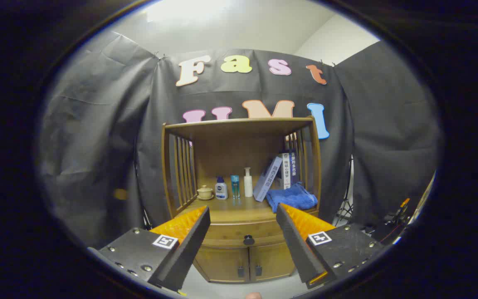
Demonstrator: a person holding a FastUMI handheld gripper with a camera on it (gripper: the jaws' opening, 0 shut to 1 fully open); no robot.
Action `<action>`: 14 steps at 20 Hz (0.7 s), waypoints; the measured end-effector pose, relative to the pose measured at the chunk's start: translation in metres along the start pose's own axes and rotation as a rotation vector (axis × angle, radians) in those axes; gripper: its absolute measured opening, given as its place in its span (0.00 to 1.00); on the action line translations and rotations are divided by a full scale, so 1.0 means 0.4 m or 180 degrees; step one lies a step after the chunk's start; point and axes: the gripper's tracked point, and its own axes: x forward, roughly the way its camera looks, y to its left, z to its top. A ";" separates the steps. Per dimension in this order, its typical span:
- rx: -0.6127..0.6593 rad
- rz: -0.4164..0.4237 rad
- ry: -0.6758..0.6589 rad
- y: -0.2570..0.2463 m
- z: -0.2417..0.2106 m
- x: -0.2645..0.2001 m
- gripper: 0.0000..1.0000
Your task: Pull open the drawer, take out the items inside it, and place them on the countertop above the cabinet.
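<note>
lidded cup [205, 192] | three bottles [235, 186] | leaning books [278, 174] | blue towel [292, 197] beside books

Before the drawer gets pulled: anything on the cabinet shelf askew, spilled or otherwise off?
One book leans steeply against the upright books instead of standing, its foot by the crumpled blue towel. The bottles look upright and nothing seems spilled. The drawer is shut; the tongs hang open, short of its knob.

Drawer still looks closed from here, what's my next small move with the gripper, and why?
Probably ease the gripper straight forward toward the drawer knob. The drawer sits shut under the countertop, and the knob lies between the open fingers but well beyond their tips.
</note>
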 end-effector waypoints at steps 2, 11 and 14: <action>-0.0012 -0.0032 -0.0010 -0.009 0.002 -0.002 0.98; -0.0082 -0.0065 -0.0068 -0.007 0.003 -0.008 0.98; -0.0044 -0.0060 -0.0077 -0.007 0.009 -0.006 0.99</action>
